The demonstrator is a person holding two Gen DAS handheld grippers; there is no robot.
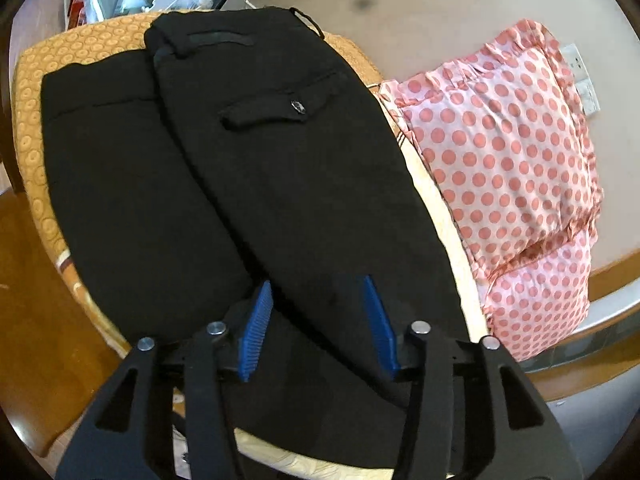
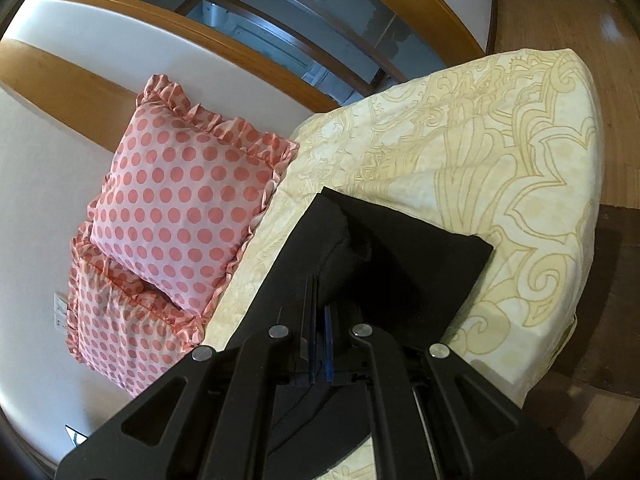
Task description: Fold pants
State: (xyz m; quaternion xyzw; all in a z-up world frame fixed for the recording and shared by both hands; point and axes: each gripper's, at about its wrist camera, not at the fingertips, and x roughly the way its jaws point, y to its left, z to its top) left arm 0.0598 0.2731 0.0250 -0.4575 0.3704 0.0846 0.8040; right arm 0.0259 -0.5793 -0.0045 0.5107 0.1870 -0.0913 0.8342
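1. While the black pants (image 1: 248, 168) lie on the bed (image 2: 500, 128), they already look folded lengthwise, one leg stacked over the other; the back pocket with its button faces up and the waistband sits at the far end from the left gripper (image 1: 318, 328).
2. Left gripper is released; its blue pads (image 1: 256, 326) stand wide apart, hovering right over the thigh part of the pants with nothing between them as far as I can see.
3. Right gripper (image 2: 318, 344) is clenched on the pants; a bunched-up ridge of black cloth rises just past its fingers, and the hem end lies flat beyond that on the cream patterned sheet.
4. Polka-dot pillows (image 2: 180, 208) sit just beside the pants, against the wall side of the bed; an orange patterned cushion (image 1: 52, 64) peeks out under the waistband end.
5. Progress guess: the leg-on-leg fold is done; the crosswise fold, hems toward the waistband, is still left, and the right-hand grip looks like the start of it.
6. Can't tell how much cloth the right jaws have actually caught; could be only the top layer.
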